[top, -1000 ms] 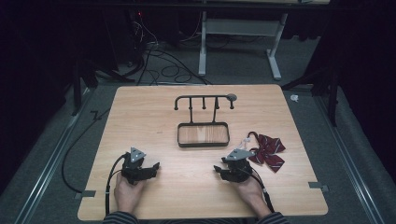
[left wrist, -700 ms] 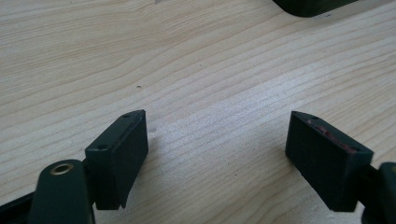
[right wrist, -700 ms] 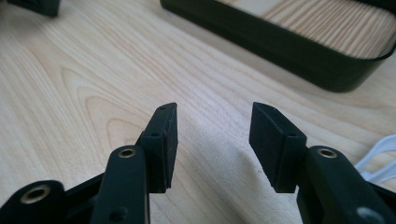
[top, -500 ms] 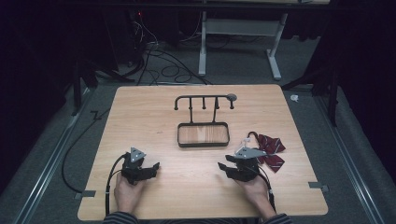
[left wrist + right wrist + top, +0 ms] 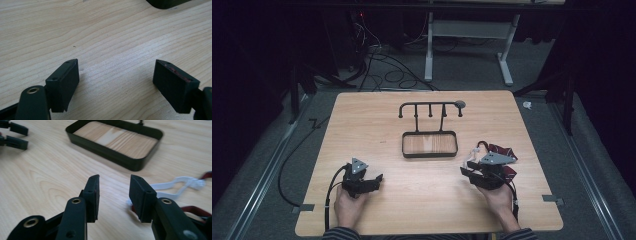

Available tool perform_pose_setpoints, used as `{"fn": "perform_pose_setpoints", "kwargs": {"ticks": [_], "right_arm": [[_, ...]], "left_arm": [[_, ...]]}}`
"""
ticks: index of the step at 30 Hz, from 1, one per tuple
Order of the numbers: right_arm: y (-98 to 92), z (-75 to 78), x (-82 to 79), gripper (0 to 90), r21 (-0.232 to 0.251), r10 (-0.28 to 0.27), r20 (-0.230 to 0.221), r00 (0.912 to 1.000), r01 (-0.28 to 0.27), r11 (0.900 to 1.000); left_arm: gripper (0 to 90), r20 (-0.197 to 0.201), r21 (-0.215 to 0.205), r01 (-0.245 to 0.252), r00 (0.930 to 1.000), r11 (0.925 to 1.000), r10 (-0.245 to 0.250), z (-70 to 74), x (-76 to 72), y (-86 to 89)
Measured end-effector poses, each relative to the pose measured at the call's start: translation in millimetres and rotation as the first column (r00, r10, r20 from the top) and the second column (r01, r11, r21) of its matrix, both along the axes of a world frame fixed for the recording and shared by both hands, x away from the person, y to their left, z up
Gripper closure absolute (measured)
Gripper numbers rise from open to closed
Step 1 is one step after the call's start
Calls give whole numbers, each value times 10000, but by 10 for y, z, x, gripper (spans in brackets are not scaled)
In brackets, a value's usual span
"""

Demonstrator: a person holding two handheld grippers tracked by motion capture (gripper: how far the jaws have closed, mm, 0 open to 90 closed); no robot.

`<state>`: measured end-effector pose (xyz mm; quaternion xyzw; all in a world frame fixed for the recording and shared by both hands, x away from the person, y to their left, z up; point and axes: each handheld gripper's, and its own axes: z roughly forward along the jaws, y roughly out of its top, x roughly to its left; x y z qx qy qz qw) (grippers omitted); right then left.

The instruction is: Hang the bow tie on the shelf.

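Here, at a wooden table [image 5: 377, 115], a person's two hands each hold a black gripper low near the front edge; the left gripper [image 5: 378, 180] sits by the left front part of the board, the hand [image 5: 346, 207] behind it and the forearm coming in from the bottom, jaws pointing toward the middle of the table; in the left gripper view its jaws stand wide apart over bare wood, nothing between them. The right gripper [image 5: 466, 171] is held at the right front, its hand [image 5: 499, 197] wrapped around the body from behind, jaws aimed left and forward toward the tray [image 5: 404, 147]; its jaws have just been closing and now stand partly apart, with nothing between the pads in the right gripper view. The dark red cloth [image 5: 502, 151] with a white strap [image 5: 175, 186] lies on the table at the right, just beside and partly under the right gripper; the strap curls on the wood just to the right of the jaws, untouched by them. The tray, black-rimmed with a wooden floor, sits at mid-table; behind it rises a black rack [image 5: 430, 106] with hooks.
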<state>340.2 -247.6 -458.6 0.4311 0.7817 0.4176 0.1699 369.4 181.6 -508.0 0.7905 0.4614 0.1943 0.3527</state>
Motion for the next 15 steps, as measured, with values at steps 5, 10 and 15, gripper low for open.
{"fn": "perform_pose_setpoints", "kwargs": {"ticks": [5, 10, 15], "right_arm": [[-191, 73, 55, 663, -180, -597, 130, 9981, 599, 9980], [-339, 128, 141, 690, -271, -1125, 166, 9935, 1130, 9932], [-437, 162, 269, 709, -422, -1502, 165, 9885, 1508, 9877]], "left_arm": [[215, -3, -6, 3, 10000, 10000, -3, 0, 0, 0], [215, -3, -7, 3, 10000, 10000, -3, 0, 0, 1], [215, -4, -9, 3, 10000, 10000, -3, 0, 0, 0]]}}
